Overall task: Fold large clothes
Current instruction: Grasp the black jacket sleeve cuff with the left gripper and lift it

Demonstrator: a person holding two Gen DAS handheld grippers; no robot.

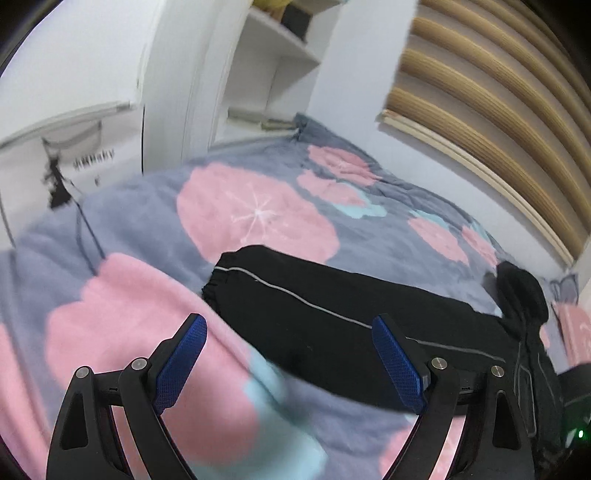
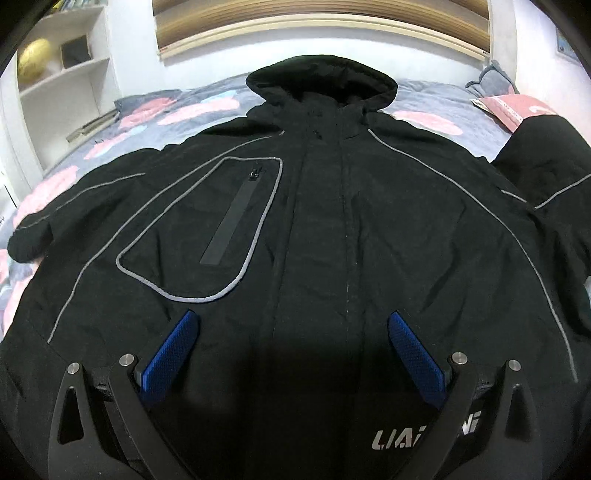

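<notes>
A black hooded jacket (image 2: 332, 221) with grey piping lies face up and spread flat on the bed, hood (image 2: 321, 83) at the far end, zipped chest pocket (image 2: 221, 229) on the left. Its left sleeve (image 1: 314, 306) stretches out sideways in the left wrist view, cuff (image 1: 218, 280) at the left. My left gripper (image 1: 290, 354) is open and empty above the sleeve's near edge. My right gripper (image 2: 293, 350) is open and empty above the jacket's lower front.
The bed has a grey quilt (image 1: 207, 221) with pink flowers. A white wardrobe and open shelves (image 1: 273, 70) stand beyond it. A wooden slatted headboard (image 2: 321, 26) lines the wall. A pink pillow (image 2: 517, 107) lies at the far right.
</notes>
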